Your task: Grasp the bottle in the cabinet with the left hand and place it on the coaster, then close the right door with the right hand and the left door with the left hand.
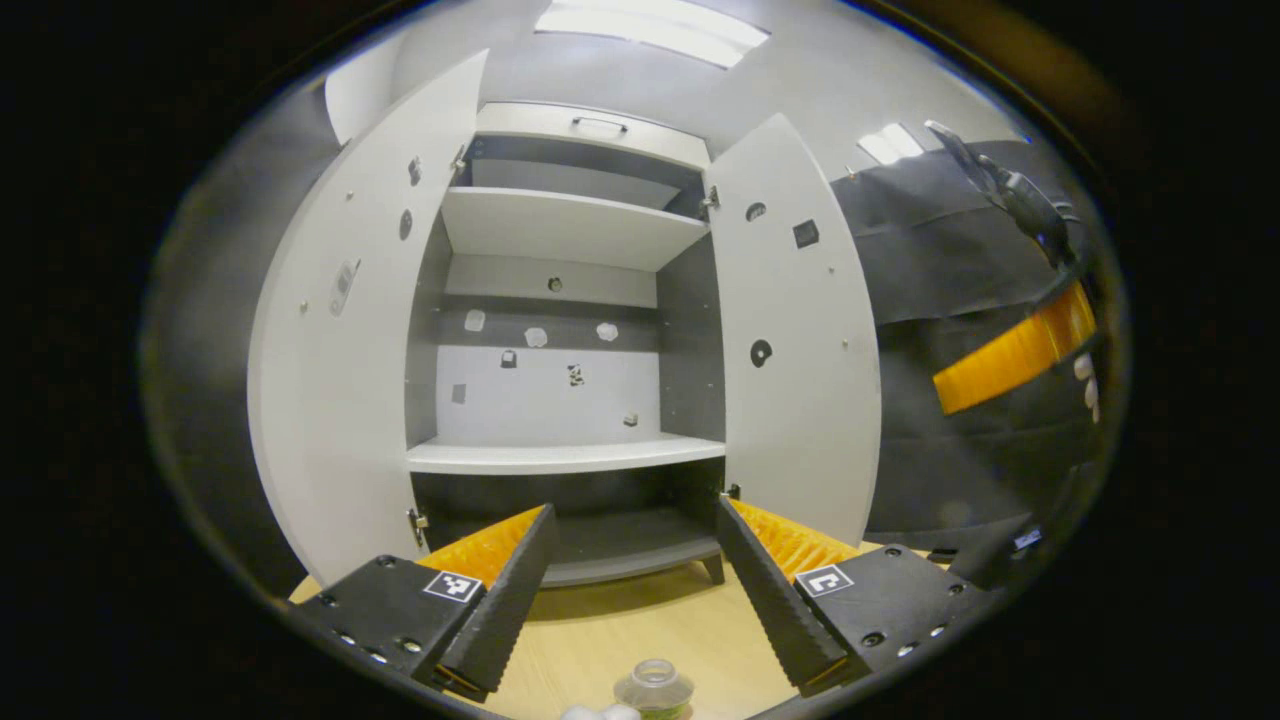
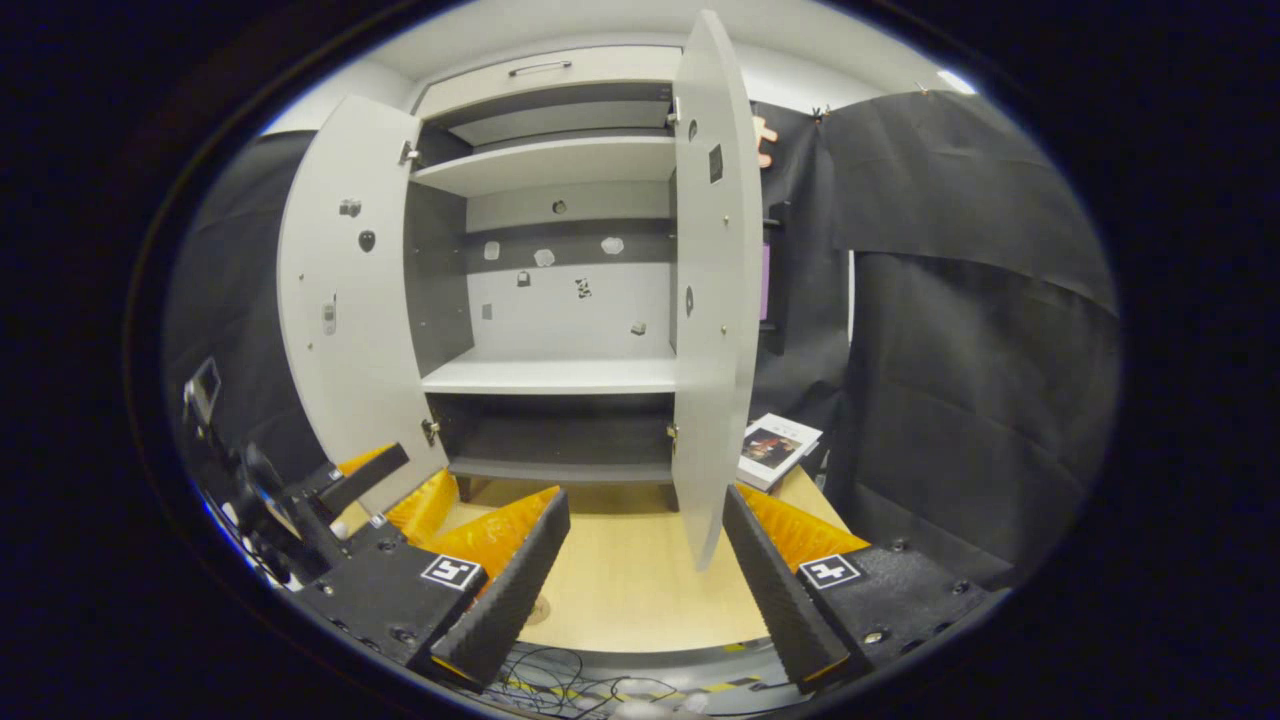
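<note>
The grey cabinet [image 1: 560,455] stands with both doors open and its shelves bare. A clear capped bottle [image 1: 652,688] stands on the wooden table at the bottom edge of the left gripper view, close under my left gripper [image 1: 634,508]. That gripper is open and nothing touches its fingers. In the right gripper view, my right gripper [image 2: 645,495] is open and empty, facing the cabinet [image 2: 550,375]. The right door [image 2: 708,300] is seen nearly edge-on just above the right finger. The left gripper [image 2: 400,485] shows at lower left, below the left door [image 2: 345,300].
A book [image 2: 778,445] lies on the table right of the cabinet, behind the right door. Cables [image 2: 560,675] trail past the table's near edge. Black cloth walls close in both sides. The right gripper [image 1: 1010,350] hangs at the right of the left gripper view.
</note>
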Action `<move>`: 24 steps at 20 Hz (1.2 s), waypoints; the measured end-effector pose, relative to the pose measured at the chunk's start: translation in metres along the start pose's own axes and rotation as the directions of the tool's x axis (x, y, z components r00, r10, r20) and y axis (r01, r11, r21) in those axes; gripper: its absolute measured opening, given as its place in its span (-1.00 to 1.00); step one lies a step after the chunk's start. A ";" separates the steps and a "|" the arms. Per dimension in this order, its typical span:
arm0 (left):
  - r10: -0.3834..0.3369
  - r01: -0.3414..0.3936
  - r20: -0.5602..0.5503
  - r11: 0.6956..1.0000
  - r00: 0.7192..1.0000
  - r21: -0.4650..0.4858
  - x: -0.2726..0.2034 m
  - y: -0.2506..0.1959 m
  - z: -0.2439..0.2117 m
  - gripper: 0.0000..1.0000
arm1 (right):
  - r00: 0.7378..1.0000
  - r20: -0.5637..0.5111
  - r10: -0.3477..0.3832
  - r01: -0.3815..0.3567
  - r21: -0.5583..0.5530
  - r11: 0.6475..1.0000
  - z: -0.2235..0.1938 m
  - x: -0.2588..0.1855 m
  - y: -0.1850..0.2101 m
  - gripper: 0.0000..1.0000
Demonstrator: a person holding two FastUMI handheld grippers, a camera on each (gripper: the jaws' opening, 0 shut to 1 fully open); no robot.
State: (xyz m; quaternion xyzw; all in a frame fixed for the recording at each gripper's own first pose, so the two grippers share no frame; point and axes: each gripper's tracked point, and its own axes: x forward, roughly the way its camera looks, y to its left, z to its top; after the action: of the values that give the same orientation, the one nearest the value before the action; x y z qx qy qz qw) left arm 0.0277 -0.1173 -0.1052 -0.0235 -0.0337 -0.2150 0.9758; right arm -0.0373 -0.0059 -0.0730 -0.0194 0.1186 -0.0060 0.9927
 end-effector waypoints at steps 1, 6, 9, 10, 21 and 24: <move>0.009 -0.009 -0.016 1.000 1.000 -0.004 0.000 0.003 0.009 1.00 | 1.000 0.009 0.001 -0.001 0.003 1.000 0.000 -0.001 0.000 1.00; 0.115 -0.112 -0.073 0.993 0.991 0.036 -0.008 0.035 0.048 0.97 | 0.998 0.063 -0.006 0.005 0.021 1.000 0.006 -0.003 -0.007 1.00; 0.180 -0.175 -0.068 0.982 0.981 0.077 -0.017 0.053 0.068 1.00 | 0.996 0.094 -0.011 0.006 0.045 0.999 0.011 -0.001 -0.019 1.00; 0.209 -0.202 -0.073 0.975 0.975 0.090 -0.023 0.060 0.070 1.00 | 0.995 0.102 -0.013 0.008 0.054 0.999 0.013 0.001 -0.025 1.00; 0.380 -0.363 -0.166 0.924 0.910 0.122 -0.088 0.035 0.067 0.99 | 0.987 0.158 0.024 -0.032 0.049 0.998 0.068 0.062 -0.146 1.00; 0.427 -0.418 -0.158 0.904 0.891 0.085 -0.090 0.019 0.073 0.93 | 0.980 0.198 0.037 -0.043 0.029 0.999 0.104 0.086 -0.181 1.00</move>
State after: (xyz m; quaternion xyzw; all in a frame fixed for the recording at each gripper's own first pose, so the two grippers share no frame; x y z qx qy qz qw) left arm -0.0500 -0.0584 -0.0396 0.0125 0.0515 0.0020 0.9986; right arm 0.0691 -0.1842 0.0149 -0.0012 0.0198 0.0139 0.9997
